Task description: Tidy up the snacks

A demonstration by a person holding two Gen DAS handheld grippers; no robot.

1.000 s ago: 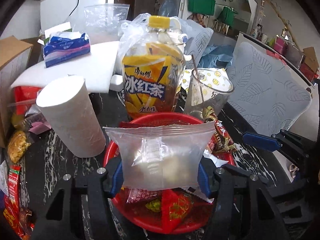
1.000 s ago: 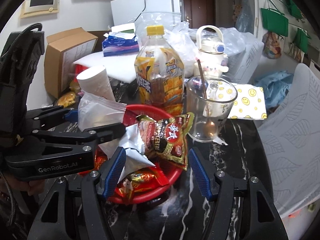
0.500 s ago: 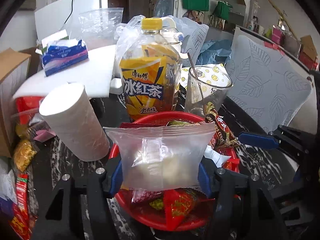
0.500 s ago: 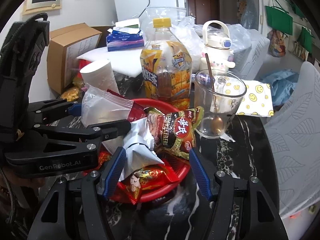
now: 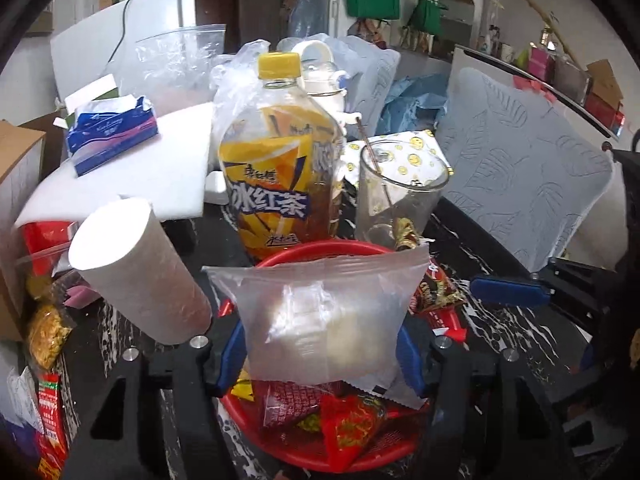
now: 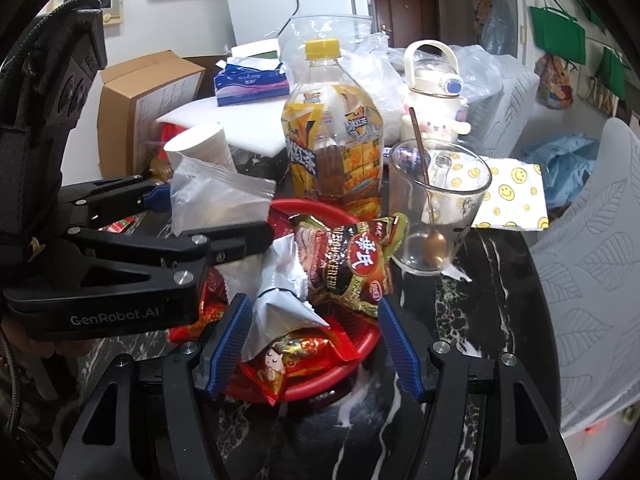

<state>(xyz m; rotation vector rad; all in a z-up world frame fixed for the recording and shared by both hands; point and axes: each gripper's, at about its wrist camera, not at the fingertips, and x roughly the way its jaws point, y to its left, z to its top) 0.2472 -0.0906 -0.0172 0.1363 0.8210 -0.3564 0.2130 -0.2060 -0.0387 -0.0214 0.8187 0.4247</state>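
Snacks fill the red basket [image 5: 280, 438] on the dark marbled desk [image 6: 472, 344], and a clear zip bag [image 5: 320, 320] hangs over them between the blue pads of the left claw [image 5: 322, 354]. What the bag holds is hard to make out through the cloudy plastic: only pale lumps. Much of the basket is hidden behind the bag in the left wrist view; in the right wrist view the left claw's black body covers the basket's far left side. Lying in the basket are a brown-and-red packet [image 6: 352, 264], a torn silver wrapper [image 6: 280, 292] and red wrappers [image 6: 296, 354].

The left claw's jaws have just been opening, with the bag still between them. Its edges reach both pads, and whether they still press cannot be told. The right claw [image 6: 314, 344] stands partly open over the near side of the basket, holding nothing; its left pad is close to the silver wrapper, and contact cannot be told.

Compared with a second ago, the bag sits slightly tilted and the left pads stand further apart; the right claw is unchanged.

Behind the basket stand an iced tea bottle [image 5: 280, 172] and a glass [image 6: 436, 208] with a spoon in it. A white paper cup [image 5: 140, 272] leans to the left.
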